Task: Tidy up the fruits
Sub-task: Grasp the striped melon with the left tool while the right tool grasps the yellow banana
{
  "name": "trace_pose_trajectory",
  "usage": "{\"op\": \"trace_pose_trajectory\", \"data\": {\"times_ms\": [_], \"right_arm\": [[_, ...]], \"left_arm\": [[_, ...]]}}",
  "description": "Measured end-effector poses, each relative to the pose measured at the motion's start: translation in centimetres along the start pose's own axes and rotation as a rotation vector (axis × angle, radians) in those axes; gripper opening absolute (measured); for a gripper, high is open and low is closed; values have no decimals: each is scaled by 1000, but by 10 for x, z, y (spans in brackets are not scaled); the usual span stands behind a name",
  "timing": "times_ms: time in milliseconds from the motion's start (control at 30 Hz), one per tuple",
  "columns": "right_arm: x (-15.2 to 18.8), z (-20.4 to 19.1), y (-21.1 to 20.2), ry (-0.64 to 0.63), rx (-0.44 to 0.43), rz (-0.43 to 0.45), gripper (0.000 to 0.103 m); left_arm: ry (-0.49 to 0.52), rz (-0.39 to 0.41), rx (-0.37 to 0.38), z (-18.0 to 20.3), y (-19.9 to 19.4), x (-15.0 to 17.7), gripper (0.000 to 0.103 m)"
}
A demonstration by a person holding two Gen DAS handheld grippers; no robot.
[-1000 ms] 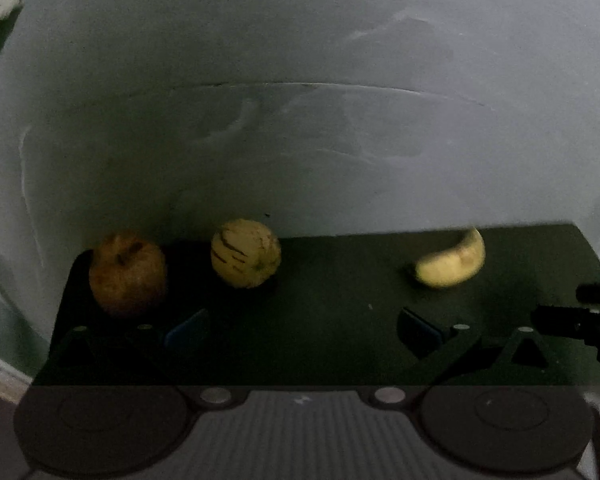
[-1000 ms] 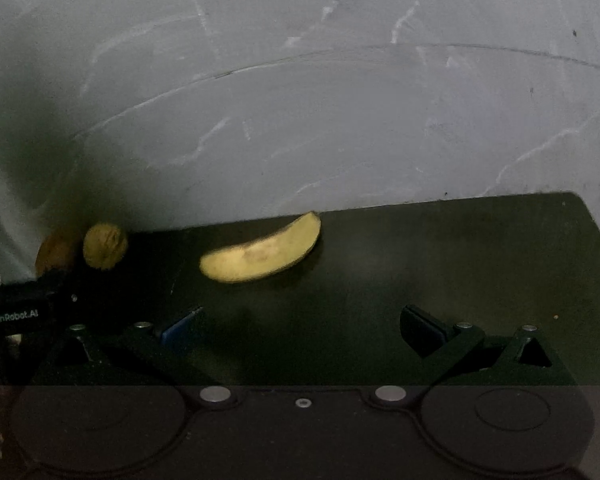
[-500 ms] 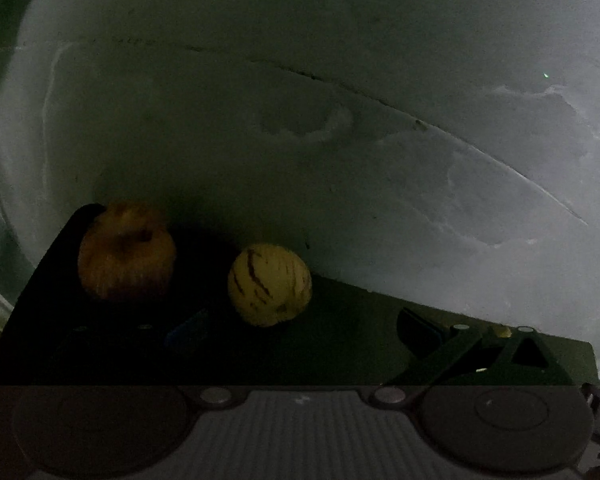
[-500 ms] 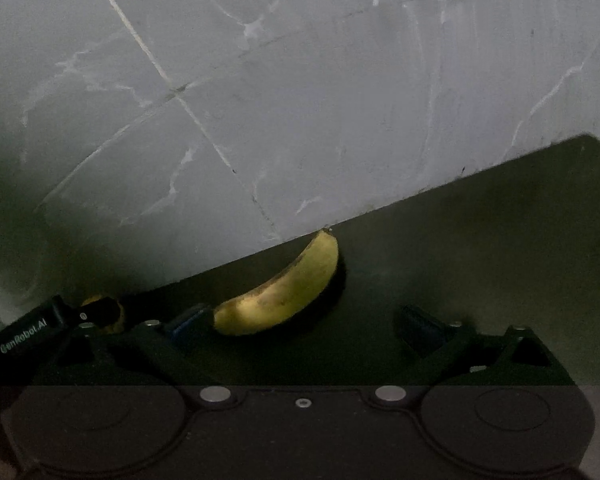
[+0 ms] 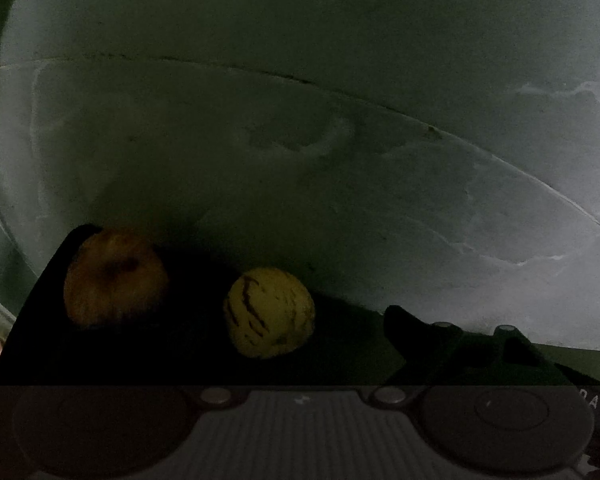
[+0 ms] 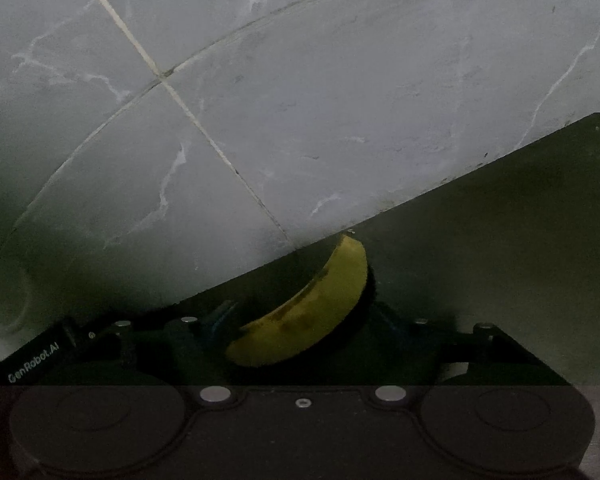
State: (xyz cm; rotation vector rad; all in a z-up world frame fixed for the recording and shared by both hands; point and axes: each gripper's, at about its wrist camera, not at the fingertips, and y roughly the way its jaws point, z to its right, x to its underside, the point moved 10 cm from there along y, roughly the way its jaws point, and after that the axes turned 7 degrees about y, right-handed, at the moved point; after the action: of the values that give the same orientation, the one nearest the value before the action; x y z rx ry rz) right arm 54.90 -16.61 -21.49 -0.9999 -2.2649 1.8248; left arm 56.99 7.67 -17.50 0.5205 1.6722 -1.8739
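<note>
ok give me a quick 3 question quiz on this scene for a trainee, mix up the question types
1. True or false: the banana lies between the right gripper's fingers.
2. Multiple choice: what sits nearest the left gripper's gap? A) the apple B) the striped yellow fruit C) a cup
3. Fill in: all the fruit lies on a dark ____, which lies on grey tiles.

Key
1. True. The jaws are closing around it; the dim frame does not show whether the pads press on it yet.
2. B. The apple lies further left, apart from it.
3. mat
</note>
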Motion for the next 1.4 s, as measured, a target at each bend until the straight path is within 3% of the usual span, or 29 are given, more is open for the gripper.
{"op": "trace_pose_trajectory", "data": {"times_ms": [233, 367, 567, 833, 1067, 1400], "right_arm": [[-1, -3, 1, -24, 31, 26, 58], [-1, -3, 2, -36, 36, 36, 56], [1, -5, 1, -72, 15, 45, 54], [1, -5, -3, -117, -15, 34, 48], [2, -15, -9, -240, -32, 24, 46], [-2, -9, -15, -211, -71, 27, 41]], "left_arm": [[-4, -26, -11, -2, 16, -10, 82], [12, -44, -35, -5, 22, -11, 75], [27, -66, -67, -9, 30, -11, 57], [91, -52, -35, -11, 31, -10, 56], [156, -61, 26, -13, 23, 2, 56], [237, -66, 81, -14, 8, 18, 56]]}}
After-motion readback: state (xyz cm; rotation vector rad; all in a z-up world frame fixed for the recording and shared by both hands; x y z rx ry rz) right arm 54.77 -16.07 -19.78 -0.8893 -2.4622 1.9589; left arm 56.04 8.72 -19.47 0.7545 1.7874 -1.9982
